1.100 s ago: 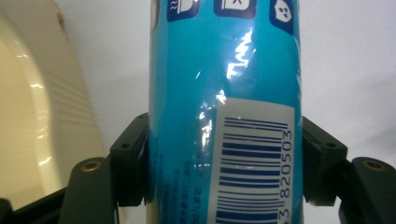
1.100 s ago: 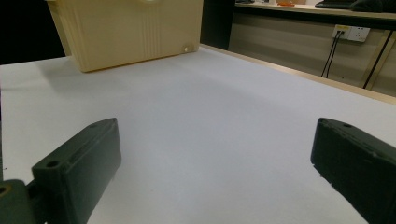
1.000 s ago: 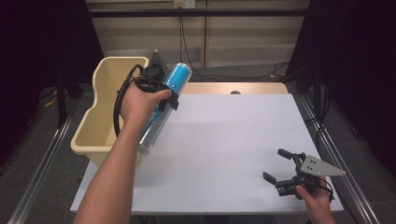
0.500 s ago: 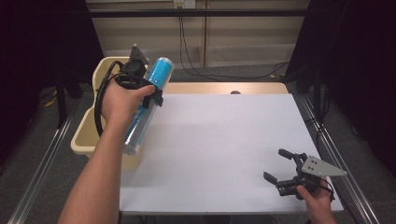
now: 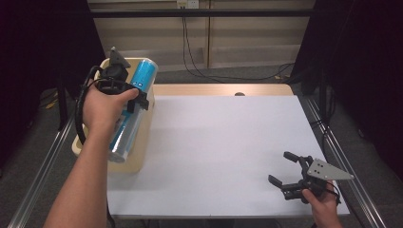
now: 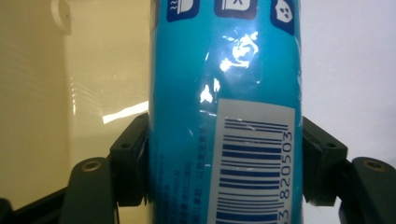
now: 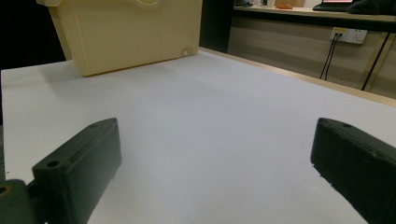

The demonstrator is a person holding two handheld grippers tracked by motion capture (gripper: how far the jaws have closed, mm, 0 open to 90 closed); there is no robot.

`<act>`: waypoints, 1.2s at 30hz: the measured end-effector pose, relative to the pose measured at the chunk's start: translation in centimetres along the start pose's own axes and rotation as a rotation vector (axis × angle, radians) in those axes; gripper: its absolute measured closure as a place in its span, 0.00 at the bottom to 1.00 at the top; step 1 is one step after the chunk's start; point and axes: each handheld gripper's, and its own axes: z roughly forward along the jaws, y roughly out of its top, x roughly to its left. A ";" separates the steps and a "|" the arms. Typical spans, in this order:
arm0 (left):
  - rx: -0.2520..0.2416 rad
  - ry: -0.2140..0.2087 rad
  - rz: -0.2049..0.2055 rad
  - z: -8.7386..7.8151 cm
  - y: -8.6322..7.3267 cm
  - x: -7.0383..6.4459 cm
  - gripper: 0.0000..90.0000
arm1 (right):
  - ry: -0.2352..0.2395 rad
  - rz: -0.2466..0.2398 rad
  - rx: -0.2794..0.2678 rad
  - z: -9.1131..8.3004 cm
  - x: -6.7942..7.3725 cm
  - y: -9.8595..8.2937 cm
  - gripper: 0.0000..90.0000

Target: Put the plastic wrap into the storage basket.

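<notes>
The left claw (image 5: 138, 97) is clamped on the blue tube (image 5: 130, 111), held tilted over the bin (image 5: 138, 156) at the table's (image 5: 223, 142) 9 o'clock edge. Centre it over the opening before releasing. The right claw (image 5: 290, 173) rests spread apart at 5 o'clock.

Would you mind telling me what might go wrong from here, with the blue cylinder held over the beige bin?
The left gripper clamps the glossy blue plastic-wrapped cylinder near its middle; the slick wrap might let it slip or swing. The cylinder hangs tilted over the beige plastic bin's rim at the white table's edge, so it may catch the wall or nudge the bin. The open right gripper rests far away, likely too far to help.
</notes>
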 end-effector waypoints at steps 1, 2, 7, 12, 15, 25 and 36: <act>-0.003 0.001 -0.012 -0.1 -0.2 0.4 0.36 | 0.001 -0.002 -0.003 0.0 0.0 0.0 0.01; -0.003 0.004 -0.017 -0.1 -0.2 0.5 0.36 | 0.003 0.001 -0.002 0.0 0.0 0.0 0.01; 0.004 0.017 -0.028 0.4 -0.7 1.3 0.36 | 0.003 0.003 -0.004 0.0 0.0 0.0 0.01; 0.015 0.027 -0.041 1.0 -1.1 2.0 0.36 | 0.004 0.000 -0.002 0.0 0.0 0.0 0.01; 0.019 0.030 -0.046 1.3 -1.2 2.3 0.36 | 0.003 0.000 0.001 0.0 0.0 0.0 0.01; 0.036 0.048 -0.075 2.5 -2.1 3.6 0.36 | 0.002 -0.001 0.001 0.0 0.0 0.0 0.01; 0.067 0.058 -0.087 3.2 -2.6 4.5 0.36 | 0.004 -0.002 0.006 0.1 0.0 -0.1 0.01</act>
